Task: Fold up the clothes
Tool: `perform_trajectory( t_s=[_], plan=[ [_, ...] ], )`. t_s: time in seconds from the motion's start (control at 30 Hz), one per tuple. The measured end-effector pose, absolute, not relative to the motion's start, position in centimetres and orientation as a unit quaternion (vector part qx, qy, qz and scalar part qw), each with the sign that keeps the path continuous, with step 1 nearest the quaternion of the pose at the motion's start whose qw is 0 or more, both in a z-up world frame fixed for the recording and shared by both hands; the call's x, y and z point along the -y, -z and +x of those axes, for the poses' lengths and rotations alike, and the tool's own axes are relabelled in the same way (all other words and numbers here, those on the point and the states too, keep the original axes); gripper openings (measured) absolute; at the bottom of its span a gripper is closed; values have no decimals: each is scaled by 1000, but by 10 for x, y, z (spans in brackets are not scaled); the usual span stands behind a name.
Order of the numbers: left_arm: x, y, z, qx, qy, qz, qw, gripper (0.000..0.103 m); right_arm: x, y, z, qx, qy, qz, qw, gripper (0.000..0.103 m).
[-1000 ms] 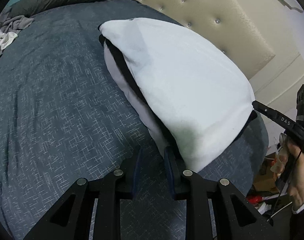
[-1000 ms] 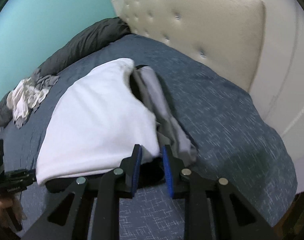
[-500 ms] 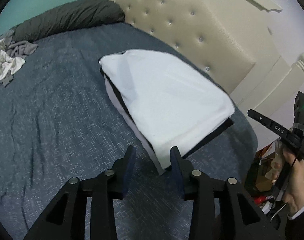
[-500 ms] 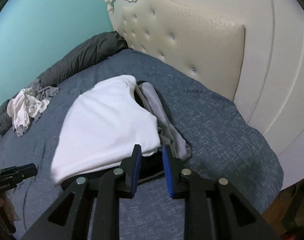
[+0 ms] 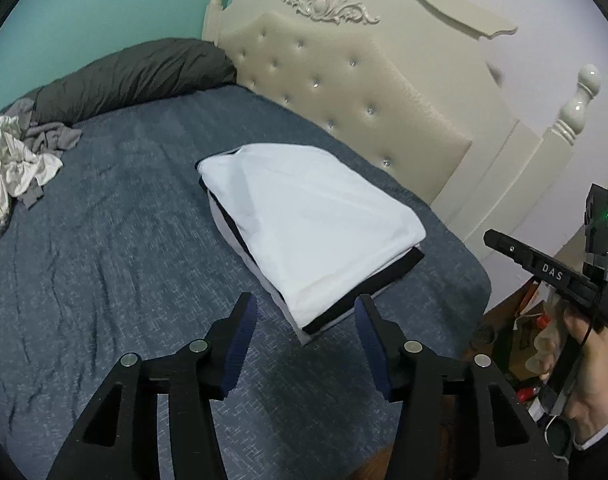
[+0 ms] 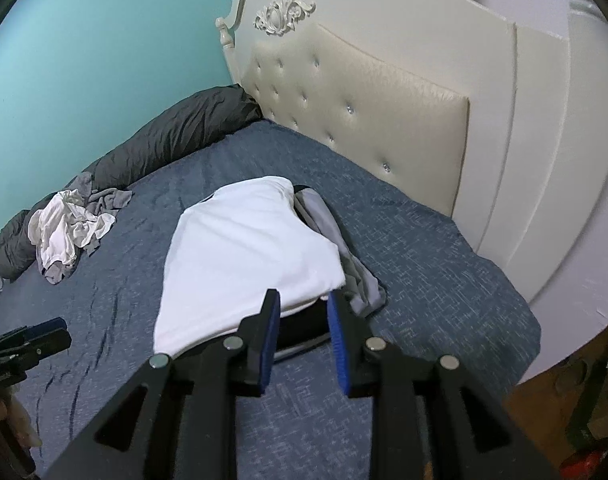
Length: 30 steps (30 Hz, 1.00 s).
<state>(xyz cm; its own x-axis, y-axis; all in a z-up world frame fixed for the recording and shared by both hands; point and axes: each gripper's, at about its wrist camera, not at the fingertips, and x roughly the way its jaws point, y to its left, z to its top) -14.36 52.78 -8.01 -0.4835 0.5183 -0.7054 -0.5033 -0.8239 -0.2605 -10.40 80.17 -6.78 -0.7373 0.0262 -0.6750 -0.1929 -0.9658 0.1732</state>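
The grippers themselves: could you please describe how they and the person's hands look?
Both the left gripper and right gripper have black cut-out frames, silver pivot bolts and blue-padded fingers. The right one reads "DAS", shows a green light, trails a cable; right hand bare, dark sleeve over white cuff.

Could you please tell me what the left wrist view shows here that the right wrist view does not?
Only the left wrist view shows the right gripper's body from the side, the hand holding it and a round bedpost. Only the right wrist view shows the grey garment spilling from the stack's far side. Both show the folded white shirt on the blue bedspread, the crumpled pile and the tufted headboard.
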Motion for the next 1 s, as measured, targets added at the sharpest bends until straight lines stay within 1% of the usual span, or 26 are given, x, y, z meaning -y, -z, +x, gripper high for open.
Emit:
perform_trajectory(
  t_s=[0.03, 0.1, 0.27, 0.43, 0.47, 0.53, 0.57, 0.67, 0.73, 0.8, 0.87, 1.0],
  plan=[
    [-525, 77, -141, 9, -862, -411, 297, 58, -799, 66, -100, -117, -925, -357, 59, 33],
    [-520, 69, -134, 7, -864, -405, 299, 61, -792, 59, -89, -119, -927, -352, 57, 36],
    [-508, 52, -118, 5, -870, -389, 302, 66, -772, 40, -66, -110, -932, -340, 52, 37],
    [-496, 36, -102, 1, -876, -375, 302, 71, -755, 24, -49, -109, -936, -333, 41, 42],
    [-493, 32, -99, 0, -878, -371, 302, 73, -751, 22, -45, -108, -937, -331, 41, 44],
    [-487, 26, -93, 0, -882, -365, 299, 78, -744, 17, -36, -105, -939, -326, 43, 51],
    [-484, 24, -90, 1, -883, -363, 298, 80, -740, 15, -32, -105, -940, -322, 42, 52],
    [-474, 17, -82, 0, -886, -355, 297, 82, -731, 9, -21, -112, -941, -317, 36, 58],
    [-469, 14, -76, -2, -890, -349, 294, 84, -723, 5, -14, -111, -943, -312, 35, 67],
    [-462, 10, -72, -4, -893, -344, 291, 86, -715, 1, -9, -105, -945, -307, 37, 73],
    [-457, 8, -69, -3, -894, -341, 289, 92, -706, -3, -3, -98, -947, -303, 39, 76],
    [-448, 4, -61, -8, -898, -335, 286, 94, -691, -6, 8, -92, -950, -296, 46, 84]
  ],
)
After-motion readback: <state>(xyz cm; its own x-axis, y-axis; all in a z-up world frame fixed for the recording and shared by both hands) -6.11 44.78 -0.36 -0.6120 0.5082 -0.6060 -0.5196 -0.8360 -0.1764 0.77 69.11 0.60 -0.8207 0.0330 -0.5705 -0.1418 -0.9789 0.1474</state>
